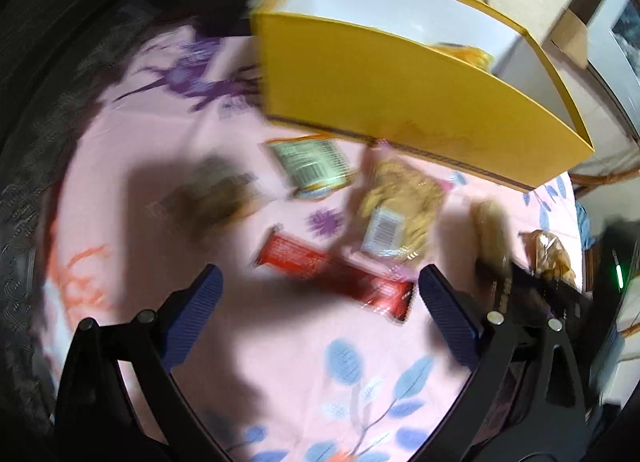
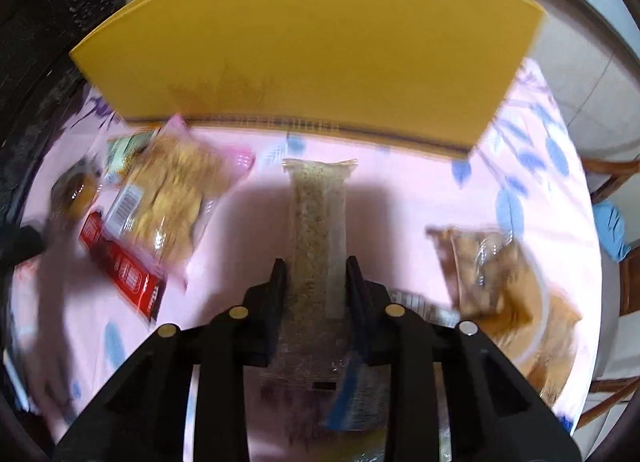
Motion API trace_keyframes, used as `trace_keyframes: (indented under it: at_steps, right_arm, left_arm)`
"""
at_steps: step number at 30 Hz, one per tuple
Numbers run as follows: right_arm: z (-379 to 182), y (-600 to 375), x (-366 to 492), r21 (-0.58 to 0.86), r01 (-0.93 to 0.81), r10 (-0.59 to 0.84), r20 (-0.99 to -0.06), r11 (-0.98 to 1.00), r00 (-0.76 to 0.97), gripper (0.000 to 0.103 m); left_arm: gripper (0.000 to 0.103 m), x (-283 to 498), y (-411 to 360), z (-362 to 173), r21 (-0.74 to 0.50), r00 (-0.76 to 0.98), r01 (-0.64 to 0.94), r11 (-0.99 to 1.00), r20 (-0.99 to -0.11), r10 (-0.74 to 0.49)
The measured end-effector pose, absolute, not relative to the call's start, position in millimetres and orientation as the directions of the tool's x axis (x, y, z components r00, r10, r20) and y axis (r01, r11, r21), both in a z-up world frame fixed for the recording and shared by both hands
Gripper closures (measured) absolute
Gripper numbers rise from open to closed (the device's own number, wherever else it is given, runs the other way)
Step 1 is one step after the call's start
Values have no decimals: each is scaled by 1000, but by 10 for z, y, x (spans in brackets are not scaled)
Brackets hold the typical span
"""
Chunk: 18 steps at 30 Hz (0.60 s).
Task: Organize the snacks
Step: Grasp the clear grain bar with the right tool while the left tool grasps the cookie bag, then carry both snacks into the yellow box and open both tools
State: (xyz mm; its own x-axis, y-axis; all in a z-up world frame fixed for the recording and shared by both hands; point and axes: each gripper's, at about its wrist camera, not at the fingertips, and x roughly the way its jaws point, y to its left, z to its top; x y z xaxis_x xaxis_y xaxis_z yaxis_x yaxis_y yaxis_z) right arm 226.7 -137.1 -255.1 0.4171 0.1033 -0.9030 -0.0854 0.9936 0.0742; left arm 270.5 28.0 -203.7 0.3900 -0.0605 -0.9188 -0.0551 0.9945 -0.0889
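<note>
The right hand-held gripper (image 2: 316, 274) has its jaws closed against the sides of a long clear snack pack (image 2: 319, 218) of fine grain, pointing toward the yellow box (image 2: 304, 50). Left of it on the pink-clothed bench (image 2: 400, 198) lie a red bar (image 2: 120, 266) and a cracker bag (image 2: 172, 198); a brown snack bag (image 2: 488, 270) lies right. The left hand-held gripper (image 1: 320, 294) hovers wide open and empty above the red bar (image 1: 340, 278). The open box (image 1: 400, 102) stands at the far edge.
</note>
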Motion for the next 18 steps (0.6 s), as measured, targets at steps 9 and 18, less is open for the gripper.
trace_keyframes:
  at_steps: [9, 18]
  right_arm:
    - [-2531, -1463, 1790, 150, -69, 165, -916, 986, 365, 73]
    - [-2464, -1539, 1758, 146, -61, 158, -913, 987, 377, 73]
  left_arm:
    - [3, 3242, -275, -2523, 41, 330, 73, 997, -944, 15]
    - [55, 3302, -397, -2624, 8, 340, 102, 995, -940, -27]
